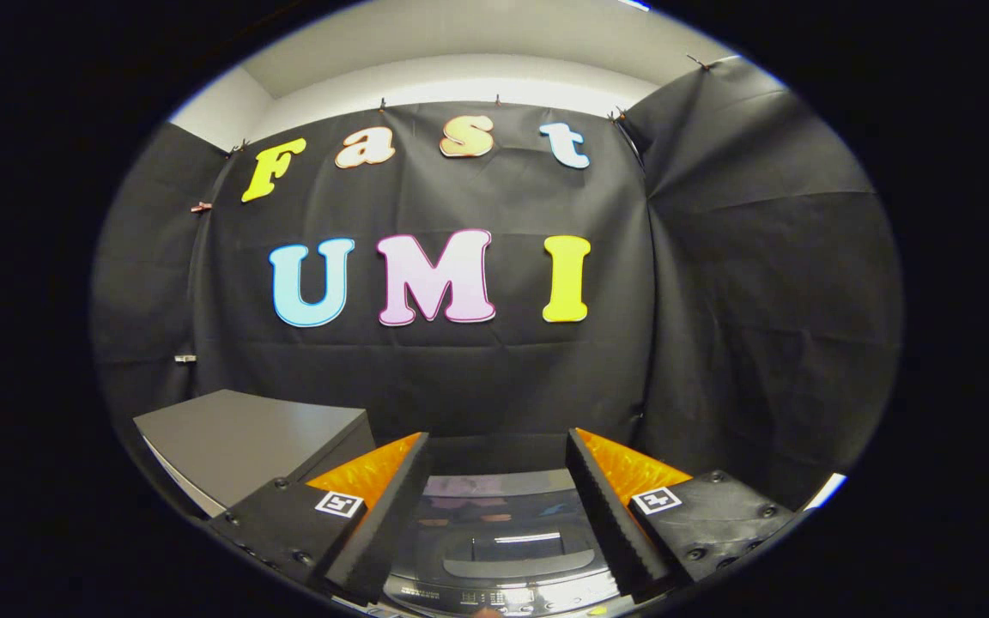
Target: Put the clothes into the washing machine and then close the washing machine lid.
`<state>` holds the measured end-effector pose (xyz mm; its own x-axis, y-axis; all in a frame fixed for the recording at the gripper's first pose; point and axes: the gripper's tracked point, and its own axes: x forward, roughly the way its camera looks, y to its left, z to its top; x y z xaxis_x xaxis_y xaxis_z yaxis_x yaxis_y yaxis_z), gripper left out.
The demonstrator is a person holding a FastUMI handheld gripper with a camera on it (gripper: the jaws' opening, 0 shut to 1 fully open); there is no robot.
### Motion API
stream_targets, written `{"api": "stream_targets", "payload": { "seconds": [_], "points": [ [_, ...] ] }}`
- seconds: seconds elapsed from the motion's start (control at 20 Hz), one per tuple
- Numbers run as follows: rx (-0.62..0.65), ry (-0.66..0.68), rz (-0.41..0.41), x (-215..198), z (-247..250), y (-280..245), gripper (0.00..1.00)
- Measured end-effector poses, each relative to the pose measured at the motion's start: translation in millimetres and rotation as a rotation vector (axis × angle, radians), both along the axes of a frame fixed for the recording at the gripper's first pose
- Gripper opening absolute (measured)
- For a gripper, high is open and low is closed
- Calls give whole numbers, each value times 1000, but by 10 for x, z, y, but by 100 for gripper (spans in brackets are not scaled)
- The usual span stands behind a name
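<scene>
My gripper [499, 446] is open, its two fingers spread wide with nothing between them. Below and just ahead of the fingers lies the washing machine [499, 549], seen from above: a dark glossy lid with a recessed handle and a control strip along its near edge. The lid lies flat, down on the machine. No clothes are in sight.
A grey flat-topped cabinet or box [245, 438] stands to the left of the machine, beyond my left finger. Black cloth walls close the booth at the back and on both sides, close behind the machine.
</scene>
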<state>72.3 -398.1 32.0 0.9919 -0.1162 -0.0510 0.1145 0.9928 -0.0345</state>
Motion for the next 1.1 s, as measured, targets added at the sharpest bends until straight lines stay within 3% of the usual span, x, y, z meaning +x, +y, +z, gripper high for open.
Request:
{"api": "stream_targets", "payload": {
  "seconds": [0.5,1.1],
  "points": [
    [-34,-25,36,-120,301,214,98],
    [-16,-42,13,-114,459,196,98]
  ]
}}
